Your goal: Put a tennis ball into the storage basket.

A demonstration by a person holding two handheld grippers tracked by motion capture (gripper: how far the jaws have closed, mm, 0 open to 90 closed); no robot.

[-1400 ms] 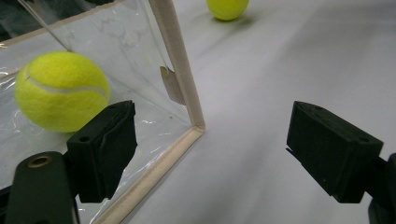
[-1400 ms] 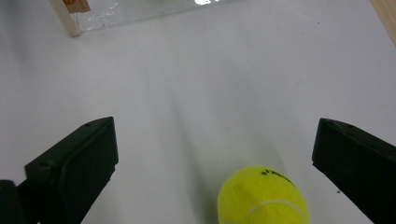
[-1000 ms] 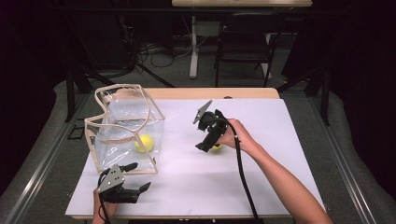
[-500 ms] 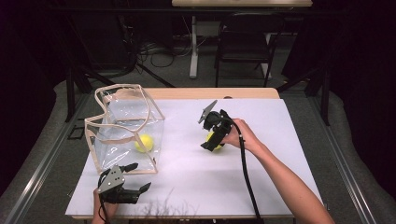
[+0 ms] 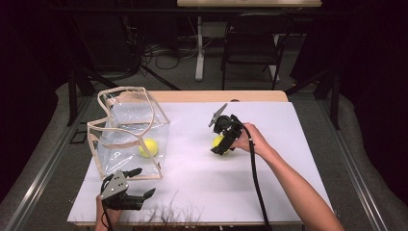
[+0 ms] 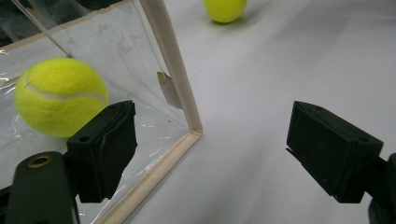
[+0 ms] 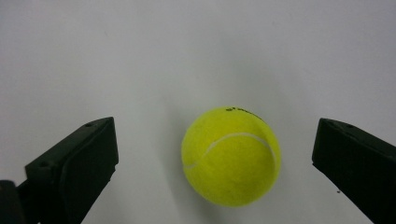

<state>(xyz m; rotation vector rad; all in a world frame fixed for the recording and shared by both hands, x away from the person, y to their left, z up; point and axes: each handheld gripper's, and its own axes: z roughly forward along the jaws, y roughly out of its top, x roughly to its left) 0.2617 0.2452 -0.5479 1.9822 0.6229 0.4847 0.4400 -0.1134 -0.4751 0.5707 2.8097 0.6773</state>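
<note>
right gripper (image 7: 215,154) spread wide, straddling loose tennis ball (image 7: 231,156) on table (image 5: 288,144), lined up for grab. left gripper (image 6: 210,154) released too, parked beside clear bag (image 5: 130,132) holding second ball (image 6: 60,95).

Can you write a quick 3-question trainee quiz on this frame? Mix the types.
1. True or false: the right gripper has closed on the loose tennis ball.
2. Multiple choice: where is the second tennis ball? A) inside the clear bag B) on top of the bag C) in the left gripper
3. Fill in: the left gripper's jaws stand ____, near the bag's bottom corner.

Key:
1. False: its jaws are spread, the ball lying on the white table between them, untouched.
2. A
3. open
</note>
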